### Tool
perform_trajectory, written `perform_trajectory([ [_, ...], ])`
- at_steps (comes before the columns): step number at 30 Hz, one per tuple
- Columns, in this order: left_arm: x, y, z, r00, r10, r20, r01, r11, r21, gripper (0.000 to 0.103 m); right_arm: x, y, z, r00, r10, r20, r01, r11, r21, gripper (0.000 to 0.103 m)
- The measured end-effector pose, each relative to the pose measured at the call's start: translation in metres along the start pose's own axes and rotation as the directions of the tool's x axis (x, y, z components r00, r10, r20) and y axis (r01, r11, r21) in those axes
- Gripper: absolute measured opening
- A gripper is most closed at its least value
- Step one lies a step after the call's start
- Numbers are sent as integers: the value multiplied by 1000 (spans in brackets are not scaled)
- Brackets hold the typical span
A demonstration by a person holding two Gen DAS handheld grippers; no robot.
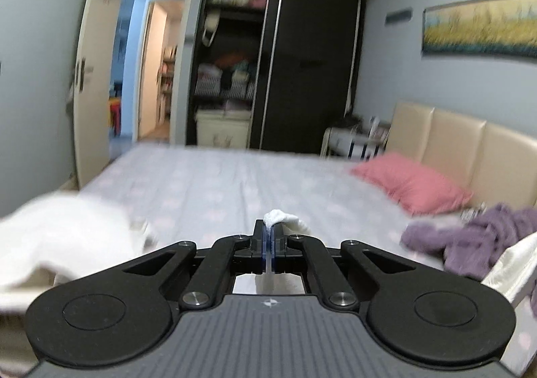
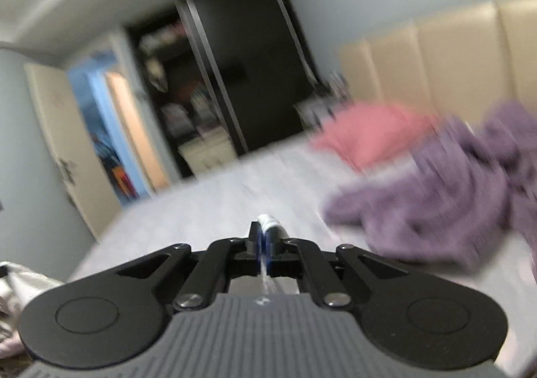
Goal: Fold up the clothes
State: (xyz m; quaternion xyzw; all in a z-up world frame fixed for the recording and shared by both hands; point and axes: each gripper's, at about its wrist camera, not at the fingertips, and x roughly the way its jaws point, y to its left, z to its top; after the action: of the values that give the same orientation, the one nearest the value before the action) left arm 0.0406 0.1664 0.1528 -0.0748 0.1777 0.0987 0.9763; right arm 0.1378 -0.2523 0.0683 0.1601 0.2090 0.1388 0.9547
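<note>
My left gripper (image 1: 268, 227) is shut on a fold of white cloth (image 1: 283, 219) that bunches above its fingertips and hangs below the jaws. My right gripper (image 2: 263, 232) is shut on a bit of white cloth (image 2: 268, 222) too, held above the bed. More white fabric (image 1: 63, 243) lies blurred at the left of the left wrist view. A purple garment (image 2: 436, 190) lies crumpled on the bed to the right; it also shows in the left wrist view (image 1: 470, 237).
The bed (image 1: 218, 186) has a pale lilac sheet, a pink pillow (image 1: 409, 183) and a beige padded headboard (image 1: 470, 139). A dark wardrobe (image 1: 302, 69) with an open side stands beyond it. An open door (image 1: 97, 76) is at the left.
</note>
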Motion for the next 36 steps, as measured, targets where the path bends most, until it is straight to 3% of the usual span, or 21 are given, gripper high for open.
perform_trajectory([
  [3, -7, 15, -11, 999, 19, -41, -19, 1000, 5, 1, 18, -23, -11, 996, -48, -75, 51, 998, 41, 3],
  [7, -23, 21, -17, 999, 18, -39, -16, 998, 54, 1, 20, -37, -17, 998, -48, -45, 50, 997, 51, 3],
  [12, -22, 19, -17, 999, -28, -17, 29, 998, 61, 1, 10, -37, -16, 999, 2, 41, -5, 998, 56, 3],
  [15, -15, 7, -23, 997, -60, -52, 64, 994, 84, 1, 14, -29, -17, 1000, 30, 5, -31, 999, 35, 3],
  [19, -16, -22, -22, 979, -185, -87, 196, 971, 139, 1, 14, -3, -17, 983, 175, -60, -176, 984, -14, 3],
  [24, -26, -60, -22, 942, -307, -138, 330, 922, 201, 1, 4, 39, -21, 929, 347, -125, -362, 923, -129, 3],
  [27, -31, -78, -28, 915, -360, -181, 397, 884, 246, 1, -2, 61, -28, 873, 440, -210, -476, 862, -175, 3],
  [28, -32, -84, -30, 899, -385, -208, 430, 867, 252, 1, -4, 68, -30, 849, 468, -244, -514, 837, -185, 3],
  [30, -27, -95, -34, 844, -450, -292, 521, 819, 240, 1, 3, 81, -35, 791, 498, -356, -580, 795, -175, 3],
  [31, -24, -101, -37, 814, -475, -333, 559, 796, 232, 1, 11, 87, -37, 759, 494, -423, -600, 783, -163, 3],
  [33, -7, -114, -41, 781, -469, -414, 589, 773, 236, 1, 35, 100, -47, 739, 416, -530, -572, 803, -167, 3],
  [35, 17, -127, -44, 775, -429, -464, 580, 775, 252, 1, 62, 111, -56, 731, 329, -598, -523, 832, -183, 3],
  [36, 33, -134, -44, 794, -390, -466, 547, 793, 267, 1, 74, 116, -58, 741, 295, -603, -497, 845, -199, 3],
])
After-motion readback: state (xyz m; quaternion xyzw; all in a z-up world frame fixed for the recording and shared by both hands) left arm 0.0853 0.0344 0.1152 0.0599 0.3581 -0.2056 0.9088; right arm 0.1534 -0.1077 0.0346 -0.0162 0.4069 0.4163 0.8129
